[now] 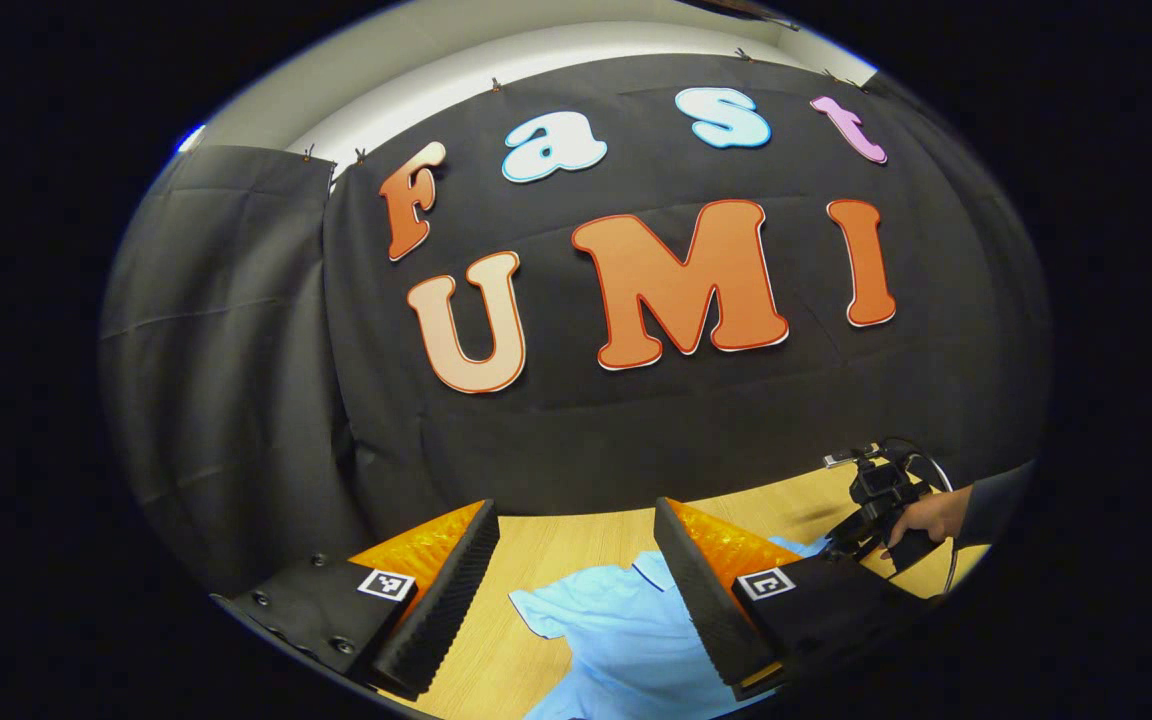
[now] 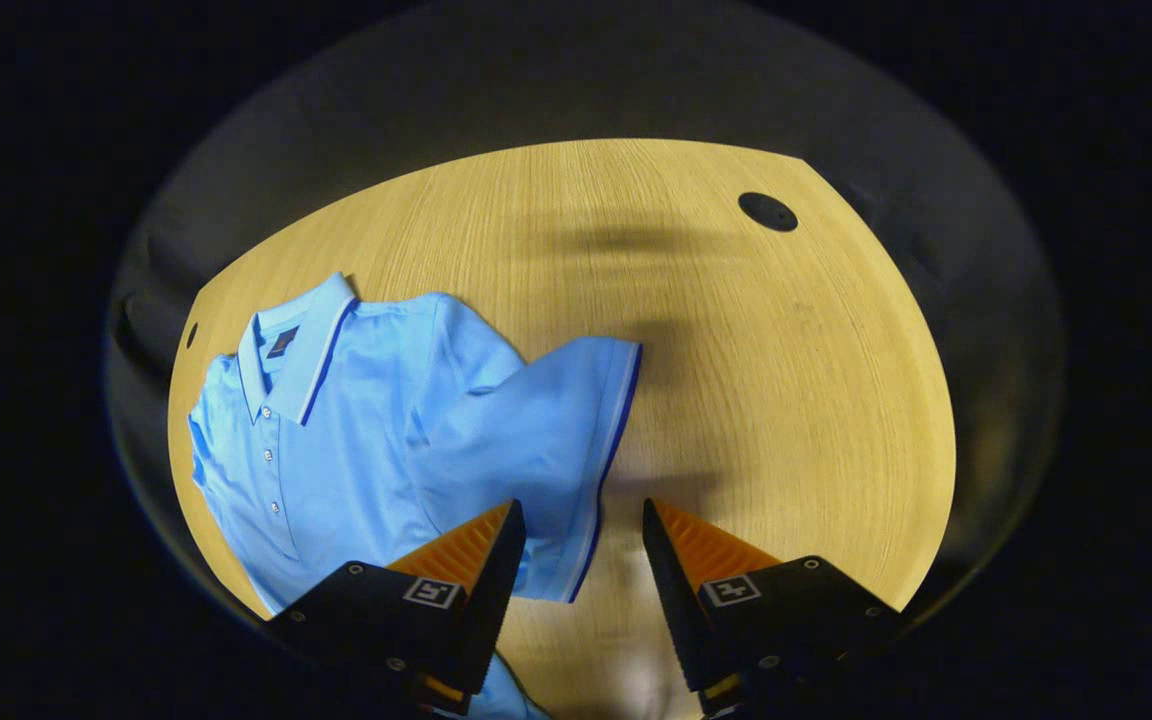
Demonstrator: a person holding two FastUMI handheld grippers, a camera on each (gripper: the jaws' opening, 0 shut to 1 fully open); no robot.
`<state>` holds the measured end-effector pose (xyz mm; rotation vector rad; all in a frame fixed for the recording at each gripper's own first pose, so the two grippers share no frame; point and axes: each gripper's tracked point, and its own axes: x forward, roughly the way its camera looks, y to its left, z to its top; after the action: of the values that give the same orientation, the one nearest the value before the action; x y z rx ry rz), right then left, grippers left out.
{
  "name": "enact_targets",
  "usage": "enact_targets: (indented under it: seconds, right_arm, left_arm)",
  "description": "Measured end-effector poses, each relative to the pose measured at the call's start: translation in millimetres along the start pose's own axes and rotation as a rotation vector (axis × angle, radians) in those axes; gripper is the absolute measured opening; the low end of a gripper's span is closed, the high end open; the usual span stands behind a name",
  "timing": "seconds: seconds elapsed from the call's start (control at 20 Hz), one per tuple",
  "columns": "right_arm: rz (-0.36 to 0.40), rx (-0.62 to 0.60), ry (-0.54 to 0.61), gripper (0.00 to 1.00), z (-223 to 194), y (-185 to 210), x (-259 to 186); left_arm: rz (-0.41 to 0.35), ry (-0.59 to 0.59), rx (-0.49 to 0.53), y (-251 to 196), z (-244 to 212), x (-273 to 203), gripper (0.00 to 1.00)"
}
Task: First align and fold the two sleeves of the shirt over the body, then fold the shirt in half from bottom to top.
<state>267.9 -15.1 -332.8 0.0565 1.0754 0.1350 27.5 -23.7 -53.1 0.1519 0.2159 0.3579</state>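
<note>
The right gripper view looks down on the wooden bench [image 2: 786, 400], where the light blue shirt [image 2: 336, 440] lies buttons-up toward the near left part of the top. Its collar [image 2: 296, 360] points to the far left, and one sleeve [image 2: 546, 450], edged with a dark stripe, spreads out from the body toward the middle of the bench. The right gripper [image 2: 576, 535] hangs above that sleeve's hem with its jaws spread and nothing between them; one finger sits over the sleeve cloth, the other over bare wood just beside the hem. A small dark round hole [image 2: 767, 211] marks the far corner of the bench, well apart from the shirt.

The left gripper view is tipped up toward the black cloth wall [image 1: 236, 330] behind the bench. At its lower edge the left gripper [image 1: 576, 550] also has its jaws spread, holding nothing, with part of the shirt [image 1: 616, 630] lying on the bench [image 1: 556, 550] beyond its fingers. To the right of the shirt, a hand [image 1: 926, 520] in a dark sleeve grips the handle of the other gripper.
</note>
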Motion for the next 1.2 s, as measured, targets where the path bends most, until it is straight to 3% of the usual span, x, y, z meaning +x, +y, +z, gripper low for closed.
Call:
enact_targets:
  seconds: [0.1, 0.2, 0.25, 0.4, 0.5, 0.8, 1.2]
  right_arm:
    - [-0.014, -0.052, -0.005, 0.64, -1, 3, -2]
    - [-0.012, -0.05, -0.019, 0.48, 1, 7, -1]
    - [-0.012, -0.029, -0.029, 0.25, 4, 7, 1]
    - [0.046, 0.029, -0.027, 0.07, 6, 9, 0]
    - [0.111, 0.033, -0.03, 0.04, 7, 15, -6]
    - [0.293, 0.005, -0.202, 0.04, 42, 62, -47]
    - [0.376, -0.209, -0.252, 0.04, 37, 140, -66]
  left_arm:
    - [0.003, 0.008, -0.004, -4, -2, 3, 1.0]
    - [0.0, 0.015, 0.003, -9, -2, 4, 1.0]
    - [-0.006, 0.015, 0.007, -13, -2, 6, 1.0]
    - [-0.028, 0.005, 0.025, -22, 4, 5, 1.0]
    - [-0.04, 0.004, 0.038, -26, 5, 5, 1.0]
    - [0.019, 0.029, 0.018, -4, -8, 6, 1.0]
    - [0.118, 0.071, -0.021, 41, -25, 9, 0.99]
